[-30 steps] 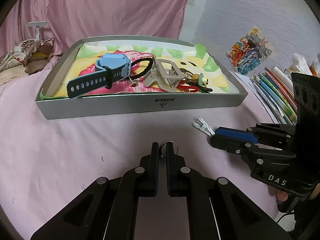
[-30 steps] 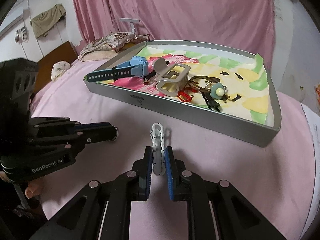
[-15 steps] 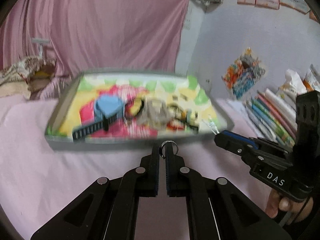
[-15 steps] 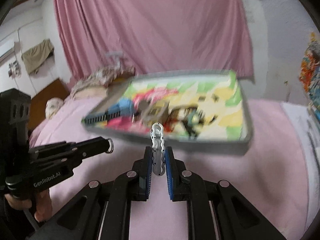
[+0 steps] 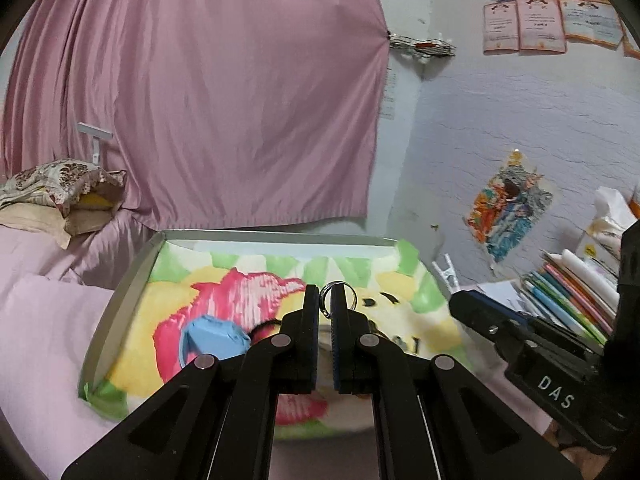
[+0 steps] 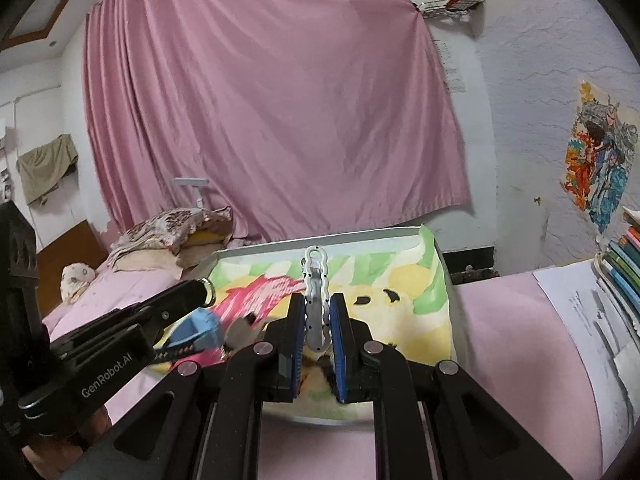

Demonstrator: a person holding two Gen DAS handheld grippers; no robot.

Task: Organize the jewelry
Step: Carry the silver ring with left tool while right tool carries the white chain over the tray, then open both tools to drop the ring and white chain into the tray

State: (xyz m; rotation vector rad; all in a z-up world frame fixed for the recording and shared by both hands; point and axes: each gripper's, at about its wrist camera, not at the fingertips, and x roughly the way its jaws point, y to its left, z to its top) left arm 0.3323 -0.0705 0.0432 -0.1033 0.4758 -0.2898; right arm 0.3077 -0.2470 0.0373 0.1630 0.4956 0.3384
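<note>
My left gripper (image 5: 325,299) is shut on a small silver ring (image 5: 340,299) and holds it above the grey tray (image 5: 120,300), which is lined with a colourful cartoon cloth. My right gripper (image 6: 315,312) is shut on a white wavy hair clip (image 6: 316,292) and holds it upright over the same tray (image 6: 446,276). A blue watch (image 5: 212,338) lies in the tray, partly hidden by my left fingers; it also shows in the right wrist view (image 6: 202,330). The other jewelry in the tray is hidden behind the grippers.
The tray sits on a pink bed sheet (image 5: 36,344). A pink curtain (image 5: 200,100) hangs behind. Pillows (image 5: 60,196) lie at the back left. Books and pencils (image 5: 572,292) are stacked at the right by the wall. Loose papers (image 6: 576,300) lie beside them.
Both grippers have lifted off the sheet with the ring and the hair clip and moved forward over the tray. The views now tilt up toward the curtain.
</note>
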